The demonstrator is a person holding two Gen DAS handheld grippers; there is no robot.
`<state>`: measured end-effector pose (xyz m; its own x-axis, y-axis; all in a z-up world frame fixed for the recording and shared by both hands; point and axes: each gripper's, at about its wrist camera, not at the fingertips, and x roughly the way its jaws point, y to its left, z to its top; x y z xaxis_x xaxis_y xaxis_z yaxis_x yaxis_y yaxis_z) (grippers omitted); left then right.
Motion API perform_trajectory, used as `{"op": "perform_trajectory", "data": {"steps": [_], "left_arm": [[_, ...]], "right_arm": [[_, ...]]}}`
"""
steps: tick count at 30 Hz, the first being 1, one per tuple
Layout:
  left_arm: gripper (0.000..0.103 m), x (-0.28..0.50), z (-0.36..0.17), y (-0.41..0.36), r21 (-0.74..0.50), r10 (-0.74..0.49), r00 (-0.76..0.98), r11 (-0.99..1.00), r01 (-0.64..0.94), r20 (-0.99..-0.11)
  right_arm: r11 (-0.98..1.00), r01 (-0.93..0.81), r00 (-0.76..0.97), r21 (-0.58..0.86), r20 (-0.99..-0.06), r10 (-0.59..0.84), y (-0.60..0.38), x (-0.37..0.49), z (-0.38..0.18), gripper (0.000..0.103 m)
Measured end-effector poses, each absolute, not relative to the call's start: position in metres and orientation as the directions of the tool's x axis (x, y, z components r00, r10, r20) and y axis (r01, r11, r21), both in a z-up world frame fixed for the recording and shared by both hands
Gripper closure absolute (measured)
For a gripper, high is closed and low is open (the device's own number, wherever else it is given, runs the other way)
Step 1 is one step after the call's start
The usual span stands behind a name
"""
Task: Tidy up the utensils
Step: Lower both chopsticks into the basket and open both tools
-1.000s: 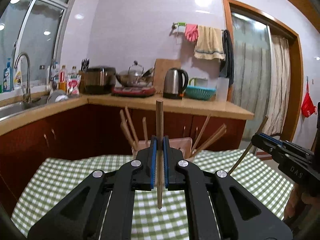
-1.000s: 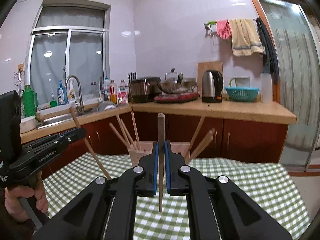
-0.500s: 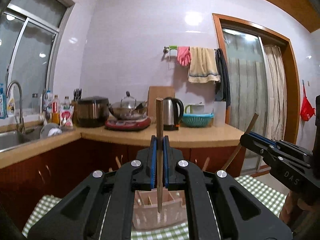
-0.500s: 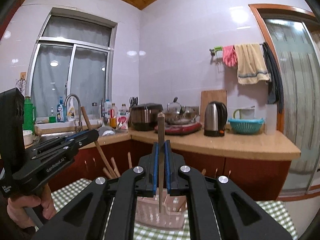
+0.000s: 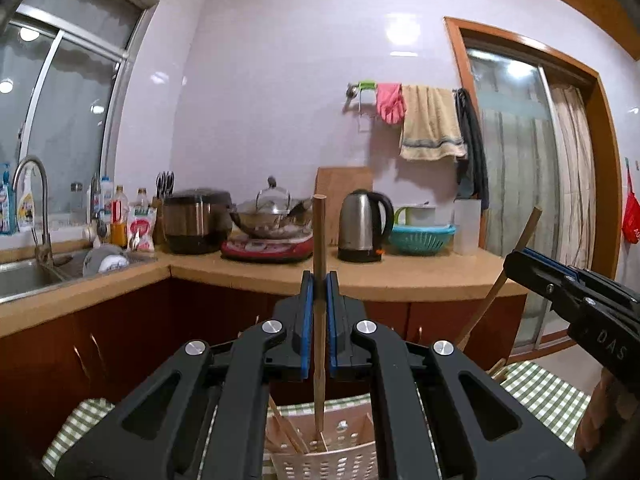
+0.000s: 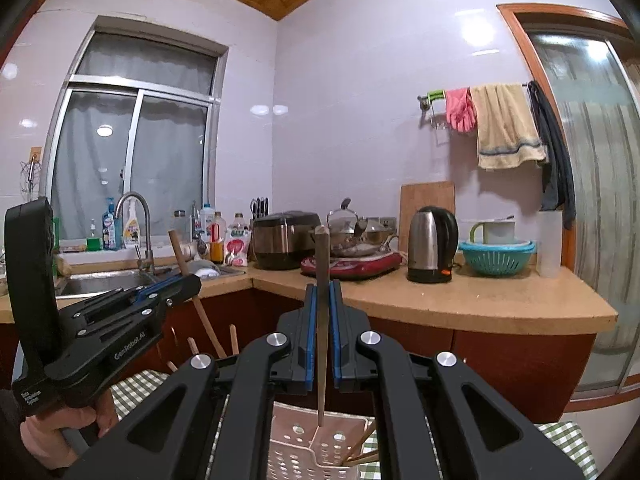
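My left gripper (image 5: 319, 280) is shut on a wooden chopstick (image 5: 319, 248) held upright, its tip just above a pink perforated utensil holder (image 5: 324, 460) with several chopsticks in it. My right gripper (image 6: 323, 292) is shut on another upright wooden chopstick (image 6: 322, 264), its tip just above the same holder (image 6: 316, 452). Each gripper shows in the other's view: the right one (image 5: 516, 260) at the right edge, the left one (image 6: 188, 280) at the left, held by a hand.
The holder stands on a green checked tablecloth (image 5: 536, 388). Behind is a wooden kitchen counter (image 5: 400, 276) with a kettle (image 5: 362, 226), a pot on a red cooker (image 5: 268, 240), a rice cooker (image 5: 196, 220) and a sink (image 5: 24, 272).
Both grippers have risen and come over the holder with their chopsticks. The holder has moved from ahead of them to right under the chopstick tips.
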<state>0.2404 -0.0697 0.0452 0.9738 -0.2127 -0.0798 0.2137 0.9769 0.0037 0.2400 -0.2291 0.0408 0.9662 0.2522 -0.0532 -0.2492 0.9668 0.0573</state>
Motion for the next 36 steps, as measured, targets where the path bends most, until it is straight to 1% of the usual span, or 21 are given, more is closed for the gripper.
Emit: {"op": "perform_trajectory", "data": {"steps": [7,10,19,36], "left_arm": [[0.096,0.259,0.019,-0.069,0.005,-0.196,0.971,0.98,0.199,-0.137],[0.096,0.263,0.011,-0.07,0.005,-0.193,0.969,0.981,0.196,-0.152],[0.096,0.27,-0.011,-0.068,0.013,-0.18,0.966,0.982,0.186,-0.187],[0.096,0.273,-0.016,-0.069,0.044,-0.165,0.968,0.983,0.176,-0.19]], "right_arm": [[0.968,-0.241,0.96,0.069,-0.133,0.248,-0.227,0.262,0.014,0.096],[0.972,-0.23,0.959,0.052,-0.156,0.235,-0.224,0.267,0.005,0.096],[0.971,-0.231,0.948,0.059,-0.212,0.238,-0.218,0.279,-0.012,0.096],[0.974,-0.214,0.937,0.071,-0.265,0.226,-0.216,0.292,-0.026,0.096]]}}
